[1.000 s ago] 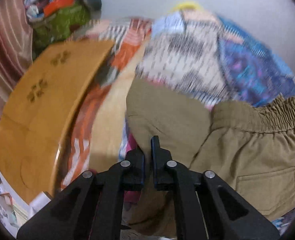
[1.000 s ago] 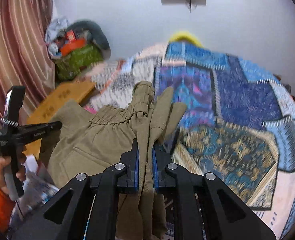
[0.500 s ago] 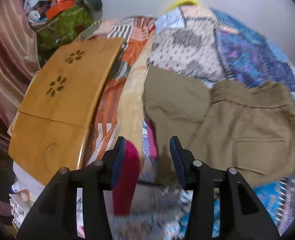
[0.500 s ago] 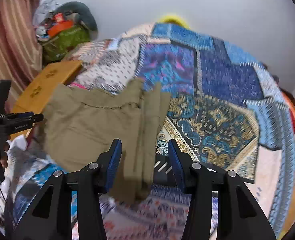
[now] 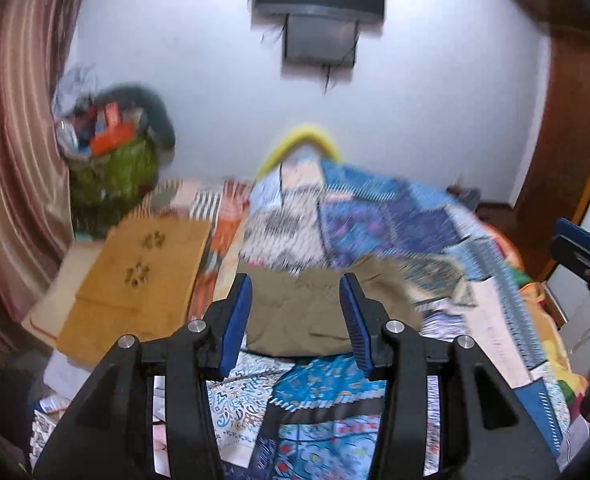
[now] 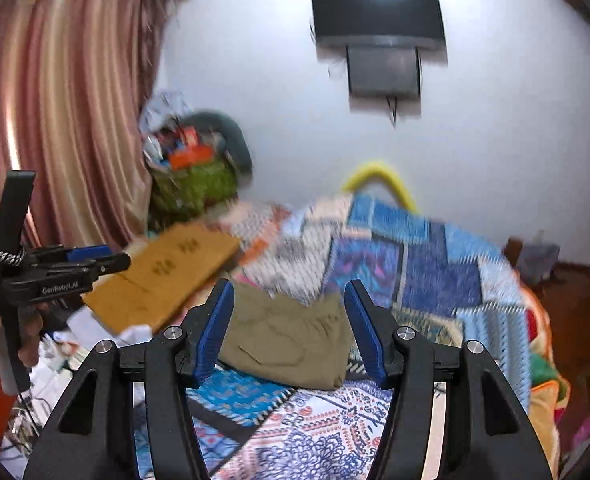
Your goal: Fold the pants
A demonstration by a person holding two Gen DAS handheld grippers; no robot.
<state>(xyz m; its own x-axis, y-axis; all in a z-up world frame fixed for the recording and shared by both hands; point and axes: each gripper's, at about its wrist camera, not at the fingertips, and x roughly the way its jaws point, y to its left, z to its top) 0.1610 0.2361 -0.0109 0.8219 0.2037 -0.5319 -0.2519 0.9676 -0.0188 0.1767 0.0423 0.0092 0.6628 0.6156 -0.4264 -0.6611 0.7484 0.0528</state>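
Note:
The olive-khaki pants (image 5: 303, 312) lie folded in a compact pile on the patchwork bedspread (image 5: 395, 224); they also show in the right wrist view (image 6: 291, 340). My left gripper (image 5: 297, 320) is open and empty, held back from and above the pants. My right gripper (image 6: 291, 332) is open and empty too, also raised clear of the pile. The left gripper shows at the left edge of the right wrist view (image 6: 95, 260), and the right gripper at the right edge of the left wrist view (image 5: 583, 248).
A wooden lap table (image 5: 135, 276) leans beside the bed on the left. A green basket of clutter (image 5: 111, 160) stands by the striped curtain (image 5: 11, 152). A dark screen (image 5: 319, 8) hangs on the white wall. A wooden door frame (image 5: 567, 120) is at right.
Both grippers let go of the pants, opened, and pulled back and tilted up; the pants now lie folded on the bed.

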